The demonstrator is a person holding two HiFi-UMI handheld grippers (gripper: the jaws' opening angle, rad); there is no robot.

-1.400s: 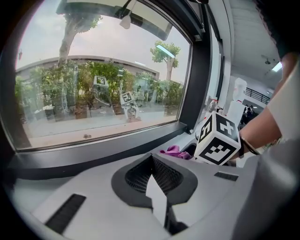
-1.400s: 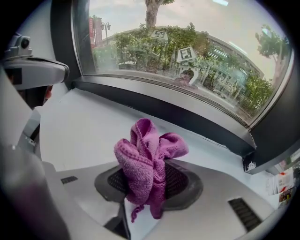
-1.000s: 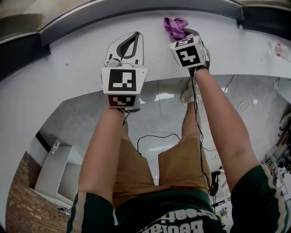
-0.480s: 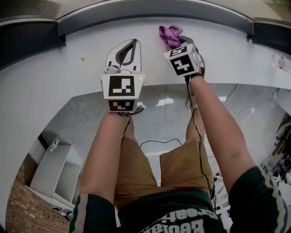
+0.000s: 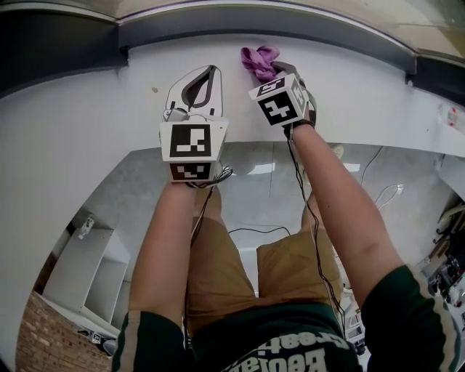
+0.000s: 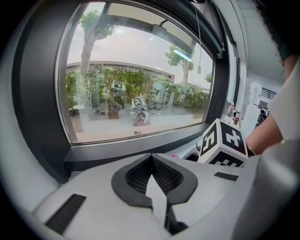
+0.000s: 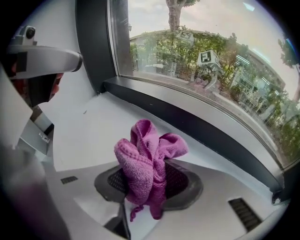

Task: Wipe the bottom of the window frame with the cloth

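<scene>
ITEM: purple cloth (image 7: 149, 161), bunched, clamped between the jaws of the right gripper (image 7: 151, 185); a wad stands proud of the tips, a short tail hangs below.

LOCATION: over the white sill (image 5: 109, 98), short of the dark bottom rail of the window frame (image 5: 254, 20). Cloth and rail are apart. Contact w/ the sill: cannot tell.

KEY RELATION: in the head view the rail lies at 12 o'clock from the cloth, and its long axis runs 9 to 3 o'clock. In the right gripper view it slants approx. 10 to 4 o'clock behind the wad. The right gripper is the nearer one. Judged next: push fwd to 12 till the cloth meets the rail, then sweep along the axis.

TOOL, R: jaws tight on the cloth.

TOOL, L: left gripper (image 6: 152, 180), jaws together, nothing between them (idle over the sill, at 9 o'clock of the right one), tips towards the rail.
</scene>
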